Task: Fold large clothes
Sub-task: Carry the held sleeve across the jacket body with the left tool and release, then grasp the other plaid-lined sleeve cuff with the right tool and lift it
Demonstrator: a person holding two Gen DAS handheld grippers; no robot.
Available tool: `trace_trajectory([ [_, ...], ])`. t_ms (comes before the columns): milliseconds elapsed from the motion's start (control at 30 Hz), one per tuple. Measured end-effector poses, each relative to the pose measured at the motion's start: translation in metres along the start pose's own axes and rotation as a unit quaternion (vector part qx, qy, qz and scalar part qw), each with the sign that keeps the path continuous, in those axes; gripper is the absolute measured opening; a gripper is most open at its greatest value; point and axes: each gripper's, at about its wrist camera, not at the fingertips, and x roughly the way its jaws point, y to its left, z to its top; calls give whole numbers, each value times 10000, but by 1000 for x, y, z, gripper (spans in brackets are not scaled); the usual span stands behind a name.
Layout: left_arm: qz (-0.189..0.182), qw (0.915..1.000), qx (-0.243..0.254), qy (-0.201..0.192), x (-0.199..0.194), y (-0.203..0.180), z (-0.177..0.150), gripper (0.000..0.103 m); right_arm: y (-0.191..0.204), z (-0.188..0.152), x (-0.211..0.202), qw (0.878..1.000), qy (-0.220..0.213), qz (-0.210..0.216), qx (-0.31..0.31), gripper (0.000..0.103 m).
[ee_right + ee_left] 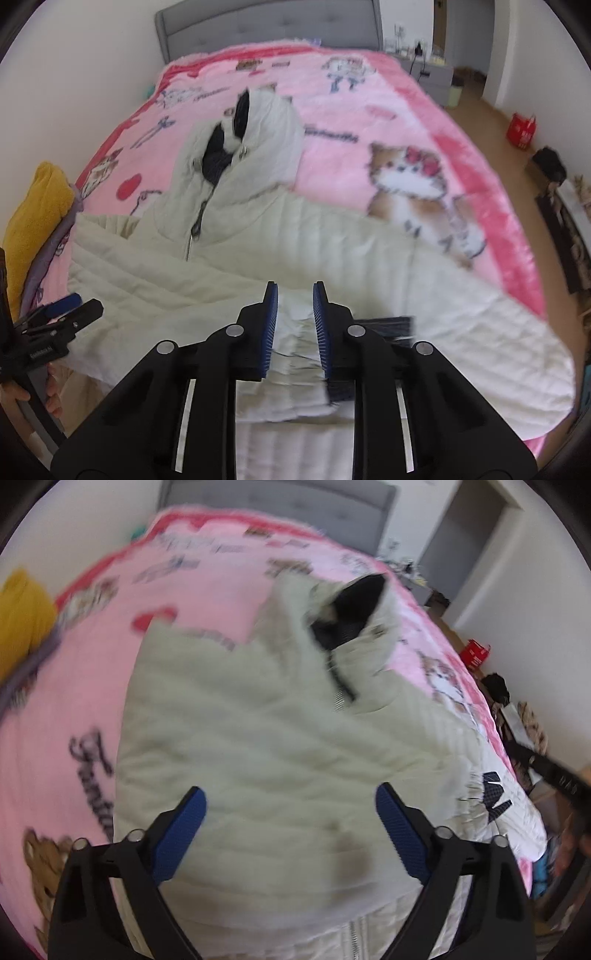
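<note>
A cream quilted hooded jacket [258, 738] lies on the pink cartoon blanket [110, 627], its dark-lined hood [354, 609] toward the headboard. My left gripper [291, 797] is open, hovering over the jacket body with nothing between its blue pads. In the right wrist view the jacket [258, 236] spreads across the bed, one sleeve [480, 332] stretched right. My right gripper [295, 295] is shut on a gathered fold of the jacket's cream fabric near its hem. The left gripper [62, 310] shows at the left edge there.
A yellow garment [40, 206] lies on a grey one at the bed's left edge. A grey headboard [266, 26] stands at the back. A red bag [521, 131] and dark items [554, 162] sit on the wooden floor to the right.
</note>
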Motion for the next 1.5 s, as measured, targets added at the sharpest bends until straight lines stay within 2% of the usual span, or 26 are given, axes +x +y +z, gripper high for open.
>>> trace_trajectory([
  [33,-26,9998,-141,117,6,10,-3,76,2,-5,14,9997,224,-20,20,15],
  [100,25,9997,-230,109,14,21,-11,75,2,-22,35,9981,608,-118,17,12],
  [167,149,9999,3,67,21,21,-19,75,0,-42,48,9948,956,-334,-73,4],
  [200,202,9996,97,146,27,19,-23,75,-2,-51,52,9930,1124,-351,-67,4],
  [300,347,9986,179,345,44,18,-36,75,-4,-69,51,9934,1082,-379,-25,4],
  [433,181,9992,-95,344,54,26,-35,75,-1,-86,55,9926,1029,-606,-223,3],
  [500,93,9990,-137,410,59,29,-31,75,-3,-87,61,9919,1091,-650,-95,3],
  [567,155,9989,34,432,59,26,-31,75,-5,-79,63,9906,1188,-679,38,3],
  [633,194,9988,167,408,51,23,-29,76,-7,-73,56,9920,1108,-596,103,4],
  [700,144,9994,80,308,32,23,-26,78,-10,-70,34,9964,759,-310,231,11],
  [767,-51,9997,-149,194,14,22,-24,89,-13,-70,8,9984,380,-102,400,41],
  [800,-121,9995,-241,179,5,19,-24,91,-15,-72,-10,9986,95,-145,505,64],
  [833,-134,9994,-240,223,0,15,-26,94,-18,-75,-25,9979,-145,-163,606,71],
  [900,-148,9997,14,199,-13,-2,-32,94,-29,-84,-54,9950,-511,-204,830,77],
  [933,-91,9998,147,121,-20,-11,-35,97,-38,-91,-69,9922,-659,-369,990,88],
  [1000,108,9979,546,-317,-36,-48,-41,98,-66,-109,-97,9818,-995,-790,1411,92],
  [1033,109,9962,714,-492,-43,-66,-44,98,-88,-122,-112,9726,-1169,-987,1750,94],
  [1100,-240,9908,1160,-657,-48,-112,-52,98,-133,-148,-131,9533,-1314,-1274,2401,95],
  [1167,-455,9843,1588,-630,-47,-158,-63,98,-180,-171,-142,9354,-1250,-1456,2971,95],
  [1233,-549,9785,1915,-540,-37,-194,-74,98,-235,-200,-155,9087,-1361,-1564,3624,95],
  [1333,-459,9727,2240,-405,-27,-236,-93,98,-312,-237,-160,8596,-1420,-1627,4631,95],
  [1367,-393,9728,2267,-286,-23,-247,-100,98,-337,-250,-158,8411,-1422,-1587,4971,95],
  [1400,-417,9741,2217,-174,-20,-254,-105,98,-357,-259,-155,8283,-1434,-1515,5201,95],
  [1467,-522,9778,2030,-16,-16,-260,-111,98,-387,-268,-145,8140,-1334,-1584,5428,91],
  [1500,-524,9791,1962,59,-14,-262,-114,98,-403,-270,-138,8088,-1234,-1636,5513,86],
])
